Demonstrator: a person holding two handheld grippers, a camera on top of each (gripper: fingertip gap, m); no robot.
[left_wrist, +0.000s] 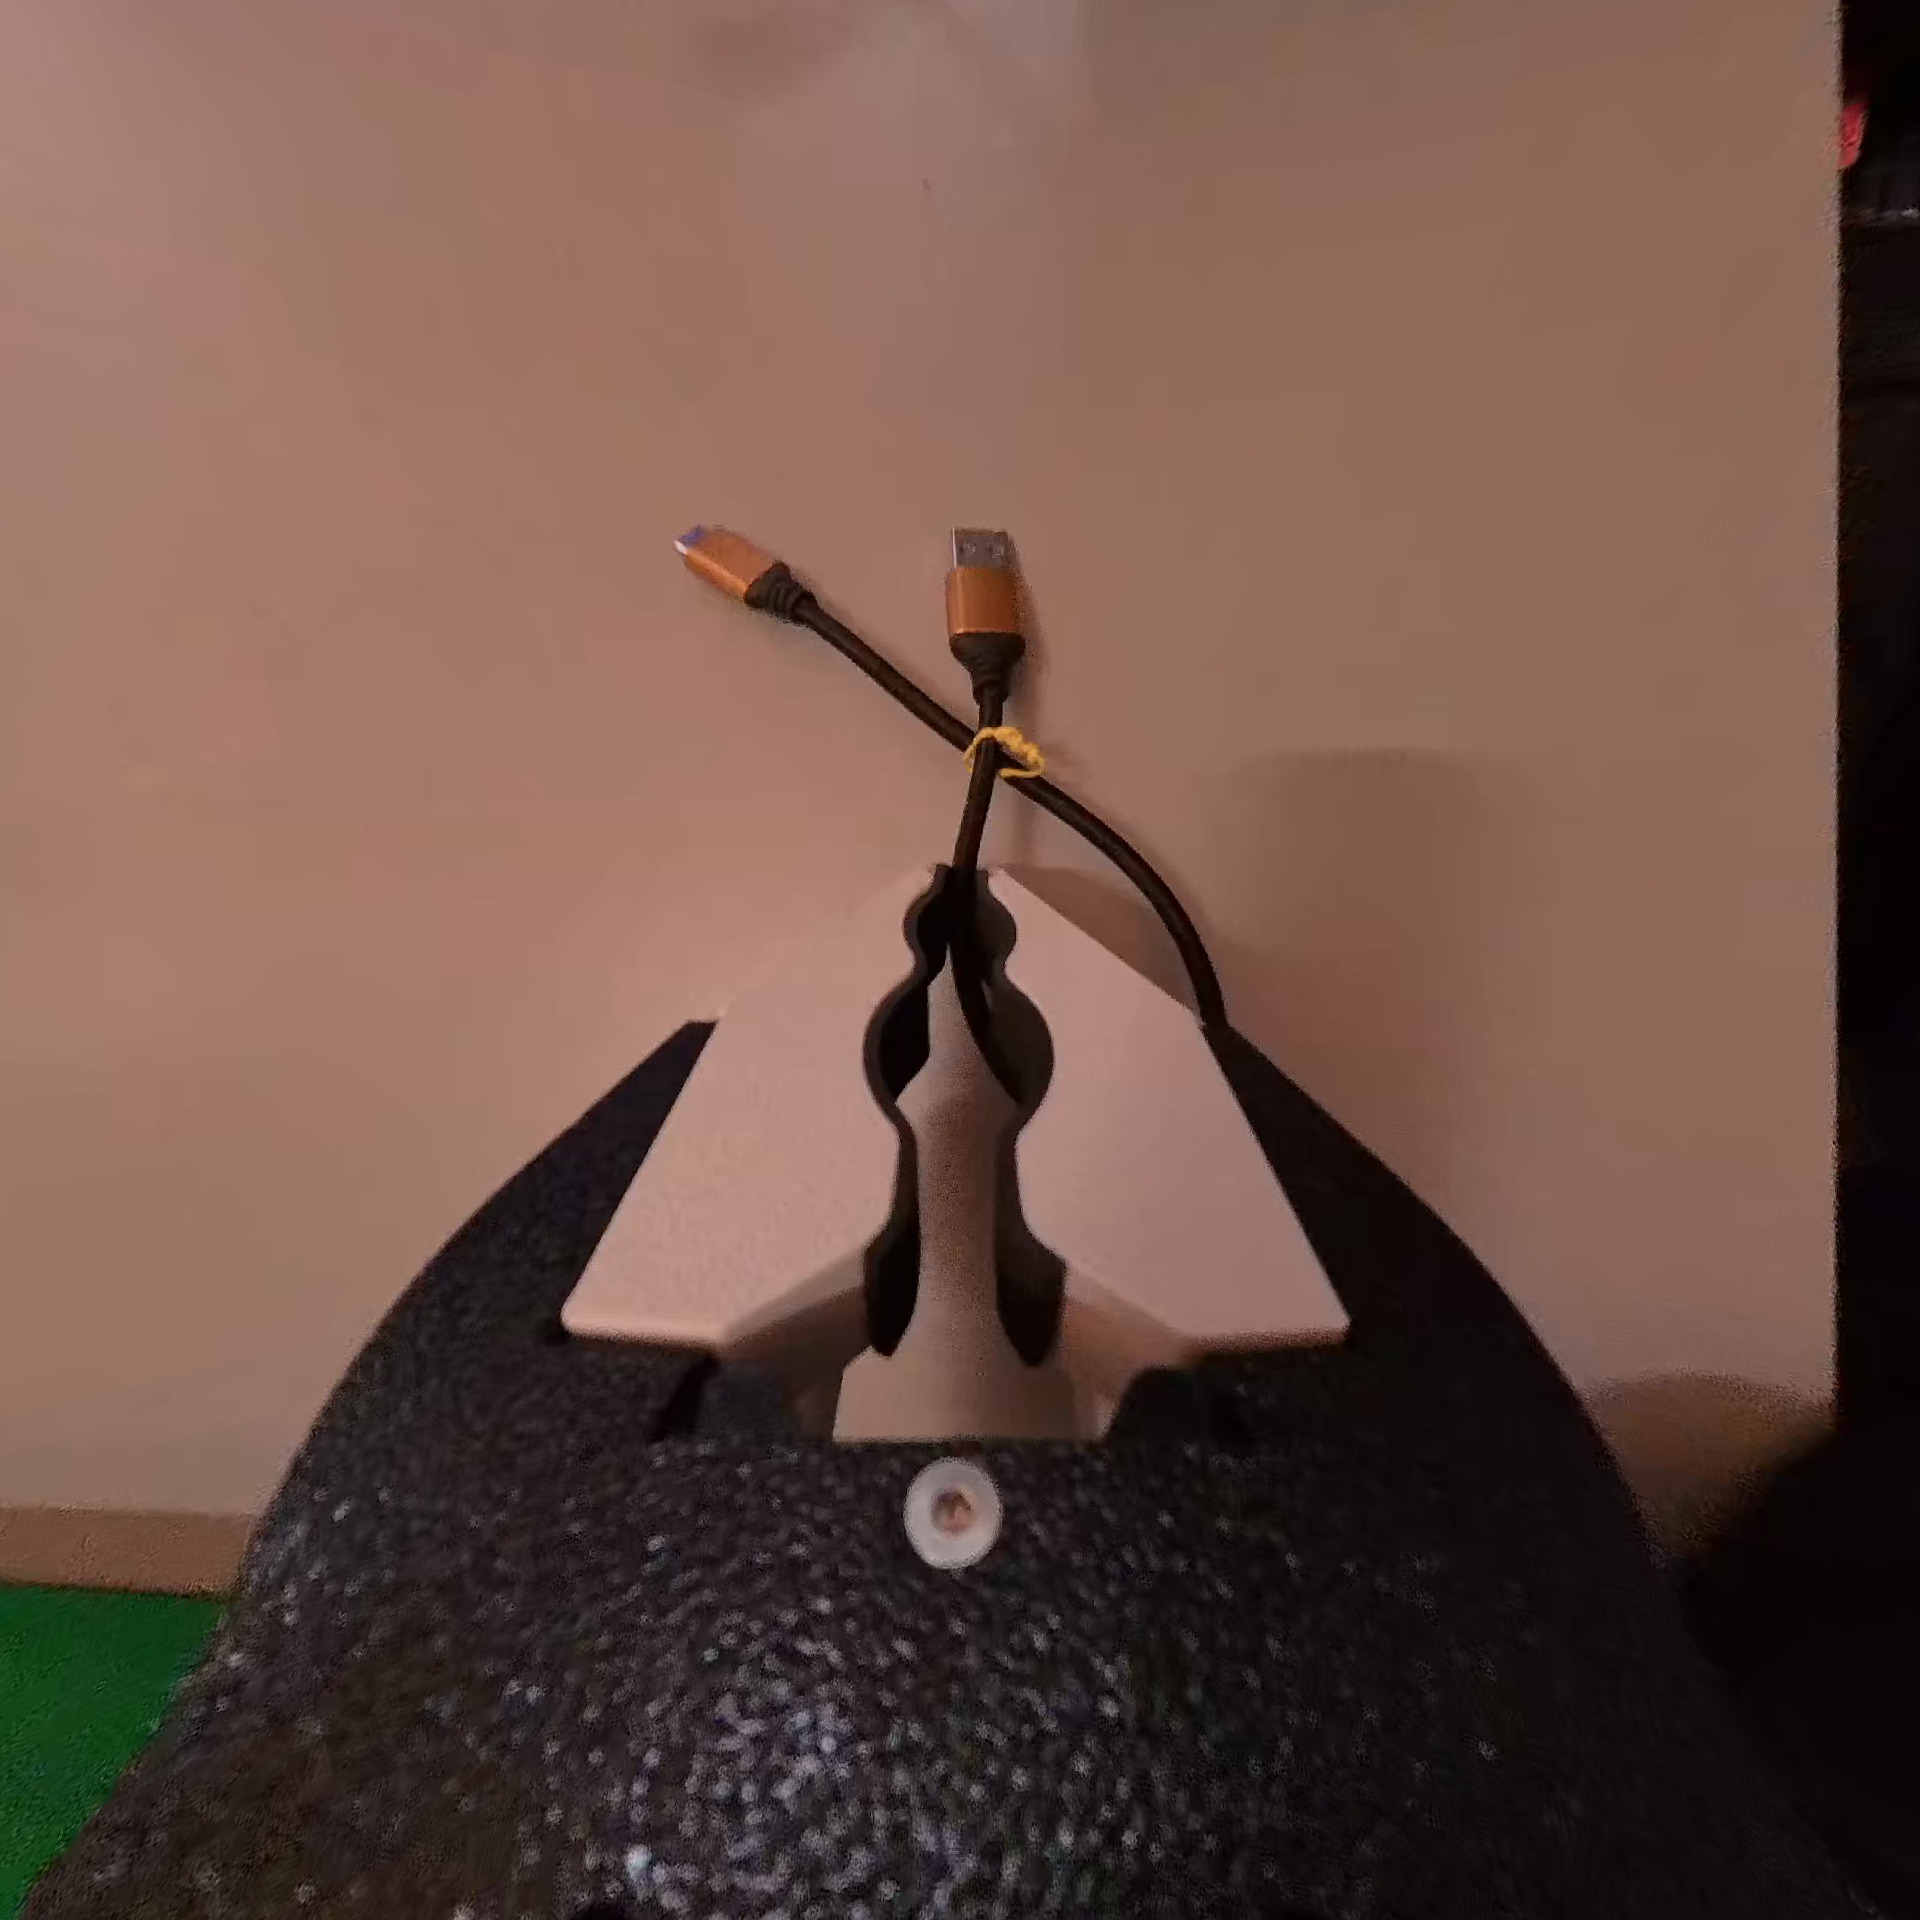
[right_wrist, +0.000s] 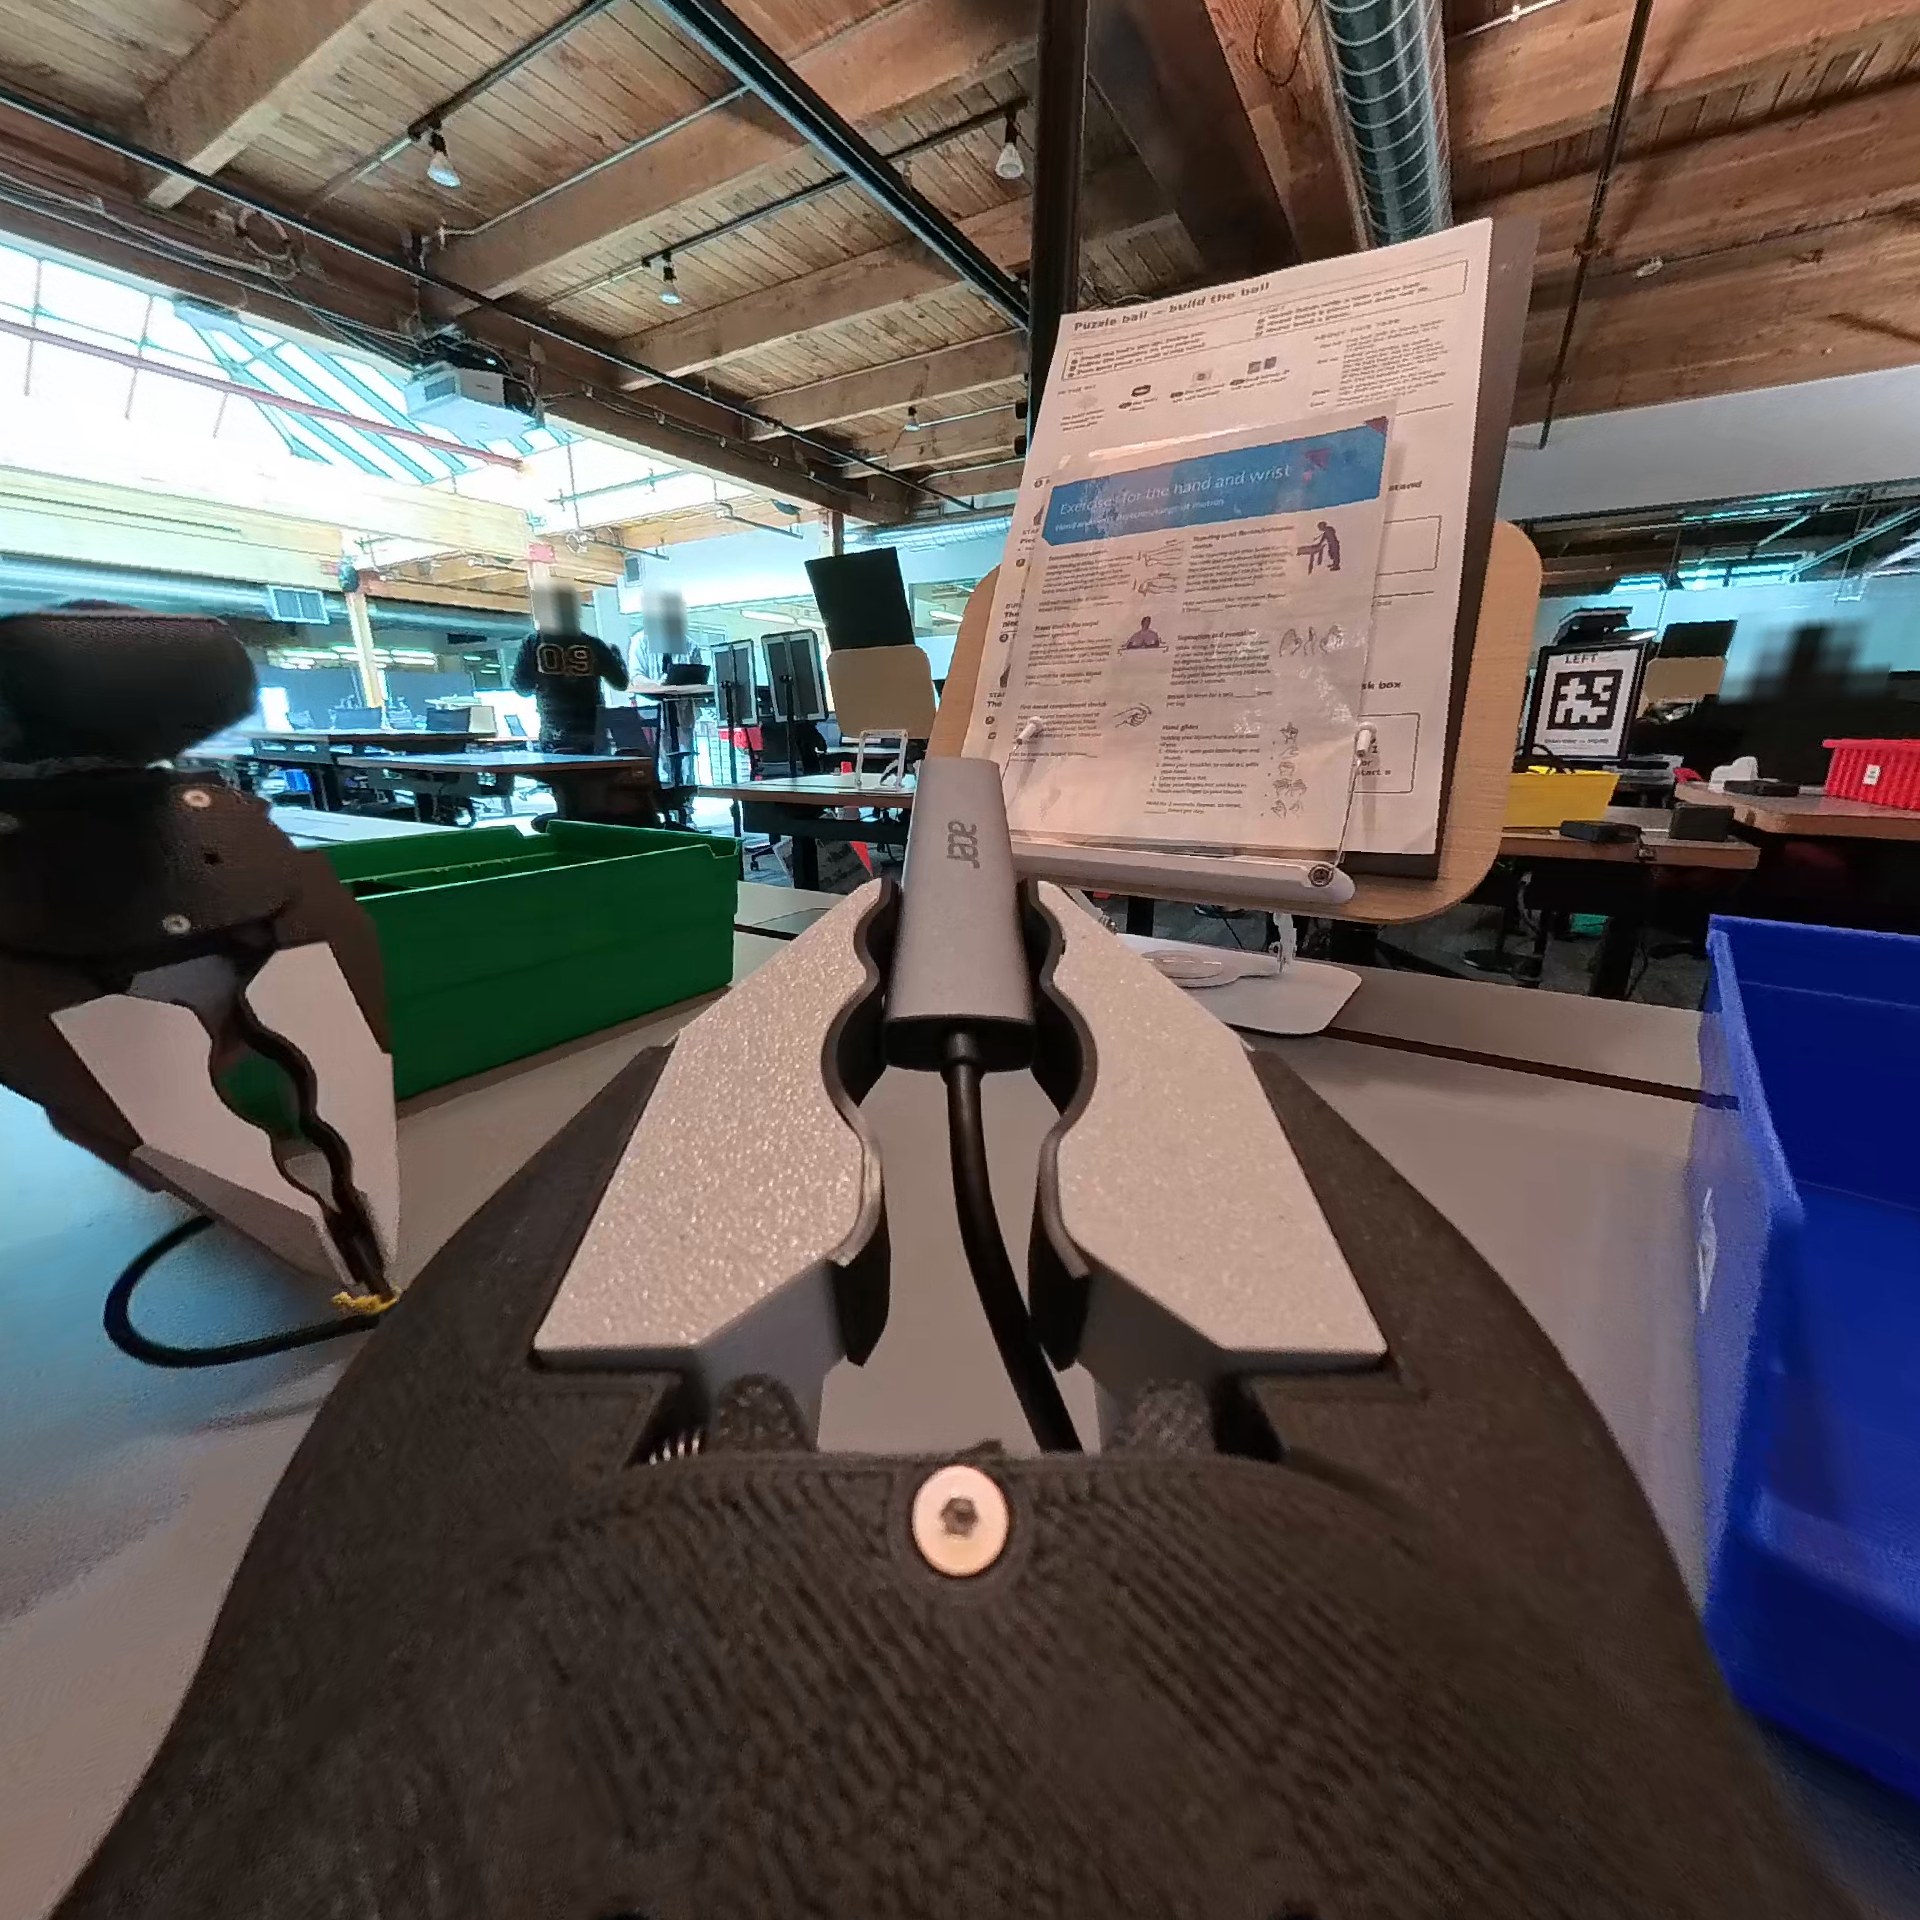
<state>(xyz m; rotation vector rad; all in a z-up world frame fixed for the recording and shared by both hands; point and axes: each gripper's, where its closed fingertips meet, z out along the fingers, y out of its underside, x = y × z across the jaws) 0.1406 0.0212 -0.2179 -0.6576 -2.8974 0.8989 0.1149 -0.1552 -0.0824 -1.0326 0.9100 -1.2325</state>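
My left gripper (left_wrist: 961, 883) is shut on a thin black cable (left_wrist: 977, 821). The cable's two ends cross just past the tips, tied by a yellow twist tie (left_wrist: 1000, 753). A flat metal plug with an orange shell (left_wrist: 982, 597) points up; a smaller orange-shelled plug (left_wrist: 727, 566) points upper left. My right gripper (right_wrist: 961, 914) is shut on a slim grey adapter (right_wrist: 961, 904), held upright, its black cord (right_wrist: 987, 1226) running back between the fingers. The left gripper also shows in the right wrist view (right_wrist: 358, 1273), low at the left, tips down at the table, the yellow tie (right_wrist: 364, 1299) at its tips.
A green bin (right_wrist: 540, 935) stands on the grey table (right_wrist: 1455, 1195) behind the left gripper. A blue bin (right_wrist: 1818, 1351) is close at the right. A document stand with printed sheets (right_wrist: 1226, 623) is straight ahead. Two people stand far back among desks. One gripper's finger ends stand about 25 cm off the other's.
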